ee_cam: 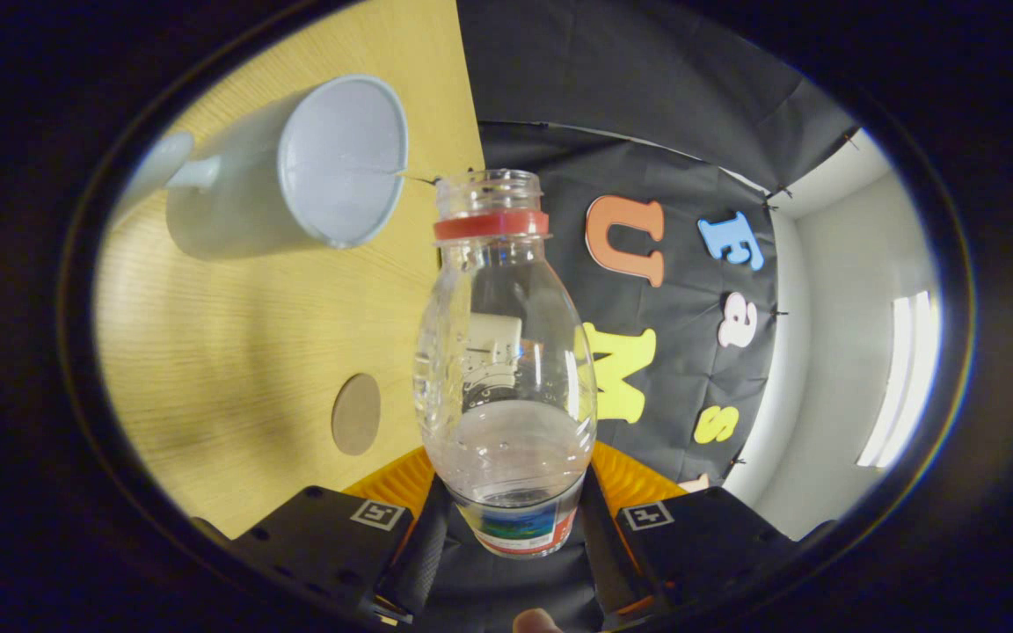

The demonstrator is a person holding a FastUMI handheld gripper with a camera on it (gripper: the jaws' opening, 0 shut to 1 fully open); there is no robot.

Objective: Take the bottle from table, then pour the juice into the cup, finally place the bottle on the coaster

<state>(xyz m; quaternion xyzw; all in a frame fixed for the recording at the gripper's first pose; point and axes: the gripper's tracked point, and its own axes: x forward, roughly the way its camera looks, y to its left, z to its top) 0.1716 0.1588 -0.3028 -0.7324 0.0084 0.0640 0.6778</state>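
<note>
- The gripper (520,527) sits at the bottom centre of the frame, its two fingers pressed against either side of the bottle (506,387), clamped on the lower body near the label.
- The bottle is clear plastic, cap off, with a red ring below its open neck; it runs up the centre of the frame, and a little clear liquid lies pooled in the lower part of its body.
- The cup (295,180), pale and handled, lies in the upper left of the frame on the wooden table (207,352); its open mouth faces the camera, with the bottle's neck just beside its rim.
- The coaster (357,413), a round brown disc, shows on the table left of the bottle's body, between the cup and the fingers.
- Judging by the rolled view, the pouring step seems in hand or close to ending.
- Next, the bottle likely needs righting, then carrying over the coaster and lowering upright before the fingers let go.
</note>
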